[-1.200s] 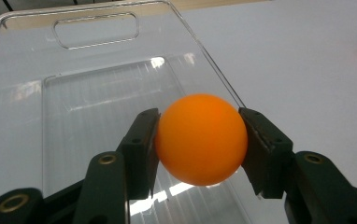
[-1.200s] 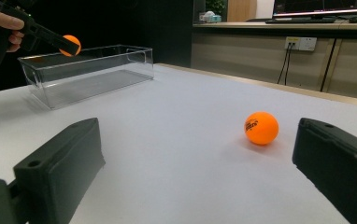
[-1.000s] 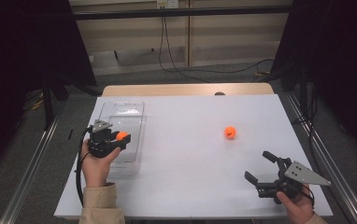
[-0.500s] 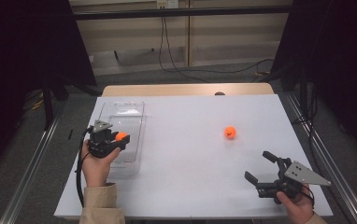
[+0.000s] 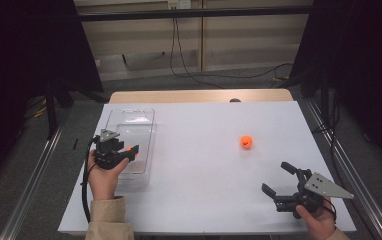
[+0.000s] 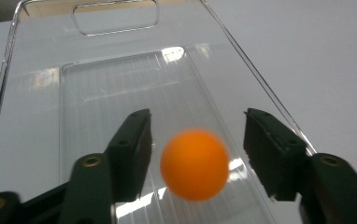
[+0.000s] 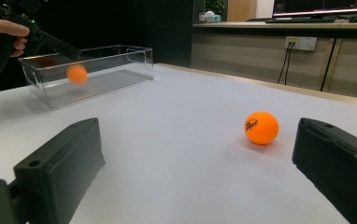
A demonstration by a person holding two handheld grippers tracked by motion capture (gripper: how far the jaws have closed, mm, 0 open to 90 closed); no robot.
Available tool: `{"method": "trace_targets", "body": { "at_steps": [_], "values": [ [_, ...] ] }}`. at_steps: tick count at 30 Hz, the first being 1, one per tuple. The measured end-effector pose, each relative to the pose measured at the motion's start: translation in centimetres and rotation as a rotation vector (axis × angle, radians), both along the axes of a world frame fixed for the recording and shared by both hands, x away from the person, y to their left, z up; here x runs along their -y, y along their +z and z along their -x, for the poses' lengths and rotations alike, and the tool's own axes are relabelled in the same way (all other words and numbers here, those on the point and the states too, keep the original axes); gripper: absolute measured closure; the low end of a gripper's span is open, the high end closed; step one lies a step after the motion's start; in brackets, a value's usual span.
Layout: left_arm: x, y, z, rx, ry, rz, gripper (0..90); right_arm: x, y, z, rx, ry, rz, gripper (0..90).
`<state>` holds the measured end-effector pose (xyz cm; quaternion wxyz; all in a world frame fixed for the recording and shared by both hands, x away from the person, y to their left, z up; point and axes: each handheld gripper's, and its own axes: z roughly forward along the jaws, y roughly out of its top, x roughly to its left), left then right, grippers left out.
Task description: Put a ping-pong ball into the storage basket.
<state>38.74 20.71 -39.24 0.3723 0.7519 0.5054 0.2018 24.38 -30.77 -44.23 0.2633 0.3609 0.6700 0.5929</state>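
White table [image 5: 204,150] had a clear bin [image 5: 129,122] on its left side. Left gripper [image 5: 129,152] hung over the bin; its jaws had just been opening, and the orange ball [image 6: 194,164] sat loose between them, touching neither, blurry inside the bin. Right gripper [image 5: 279,181] rested gaping wide, empty, second ball [image 5: 246,142] well ahead.

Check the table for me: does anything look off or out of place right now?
Nothing is damaged or spilled. One oddity: the orange ball at the left hand-held gripper looks blurred, with gaps to both pads, over the clear box; the jaws have just been opening. The second ball sits alone on the table.
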Motion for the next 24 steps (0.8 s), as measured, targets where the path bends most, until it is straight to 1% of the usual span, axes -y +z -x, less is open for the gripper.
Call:
{"method": "trace_targets", "body": {
  "at_steps": [2, 3, 5, 7, 8, 12, 15, 17, 19, 22, 24],
  "values": [
    [0.0, 0.1, 0.1, 0.011, 0.000, 0.004, 40.4, 0.0, 0.0, 0.0, 0.000, 0.000, 0.000, 1.5],
    [0.1, 0.2, 0.1, 0.013, 0.002, 0.013, 39.3, 0.0, 0.0, 0.0, -0.001, 0.001, 0.000, 1.5],
    [0.1, 0.5, 0.2, 0.016, -0.002, 0.016, 36.9, 0.0, 0.0, 0.0, -0.001, 0.000, 0.001, 1.5],
    [0.3, 0.6, 0.3, 0.011, -0.007, 0.019, 35.4, 0.0, 0.0, 0.0, -0.003, 0.000, 0.002, 1.6],
    [0.4, 0.7, 0.3, 0.006, -0.007, 0.028, 35.1, 0.0, 0.0, 0.0, -0.002, -0.001, 0.002, 1.6],
    [0.7, 0.9, 0.3, 0.004, 0.001, 0.038, 29.7, 0.0, 0.0, 0.0, 0.000, -0.002, 0.002, 1.6],
    [1.0, 1.1, 0.4, 0.008, -0.010, 0.064, 27.9, 0.0, 0.0, 0.0, -0.001, -0.001, 0.003, 1.6],
    [1.2, 1.2, 0.4, 0.013, -0.013, 0.052, 27.6, 0.0, 0.0, 0.0, -0.001, -0.001, 0.002, 1.6],
    [1.5, 1.4, 0.4, 0.013, -0.023, 0.063, 26.6, 0.0, 0.0, 0.0, -0.003, -0.001, 0.002, 1.6],
    [1.8, 1.6, 0.4, 0.017, -0.035, 0.060, 24.8, 0.0, 0.0, 0.0, -0.002, 0.000, 0.002, 1.6],
    [2.1, 1.7, 0.4, 0.018, -0.044, 0.068, 22.9, 0.0, 0.0, 0.0, -0.004, -0.001, 0.000, 1.6]
  ]
}}
